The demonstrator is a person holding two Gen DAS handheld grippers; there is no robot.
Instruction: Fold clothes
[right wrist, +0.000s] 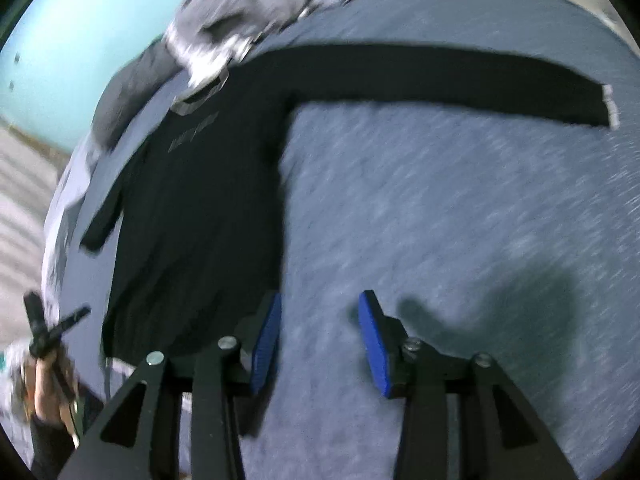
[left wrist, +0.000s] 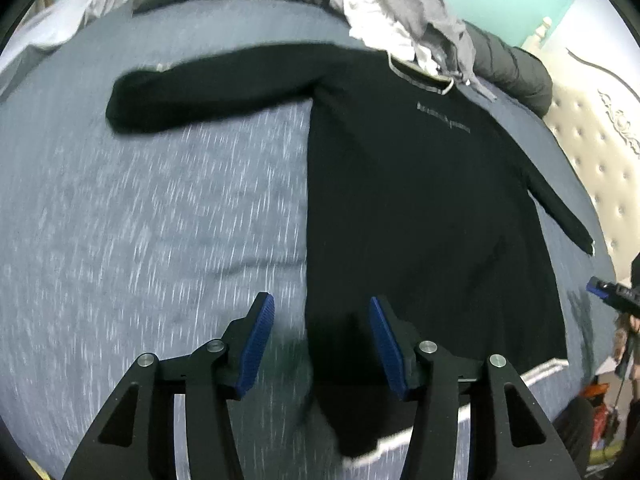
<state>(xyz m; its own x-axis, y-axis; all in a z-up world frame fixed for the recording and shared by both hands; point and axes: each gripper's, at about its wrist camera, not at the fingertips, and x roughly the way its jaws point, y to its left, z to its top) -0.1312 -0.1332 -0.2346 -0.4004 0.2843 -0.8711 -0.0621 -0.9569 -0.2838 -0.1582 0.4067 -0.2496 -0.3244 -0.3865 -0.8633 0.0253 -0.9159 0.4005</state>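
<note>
Black long-sleeved shirt (left wrist: pixel 420 208): flat on bed (left wrist: pixel 140 220), collar toward top. Left gripper (left wrist: pixel 322 340) straddles lower-left hem edge; right gripper (right wrist: pixel 320 344) right of it. Jaws half-wide, empty.

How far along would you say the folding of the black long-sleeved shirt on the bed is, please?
Done: the black long-sleeved shirt lies spread flat on the blue bedsheet, front up, both sleeves out.
In hand: nothing. The left gripper and right gripper both hover with jaws open and empty.
Left: every fold. The grey and white clothes pile by the collar also looks unfolded.
</note>
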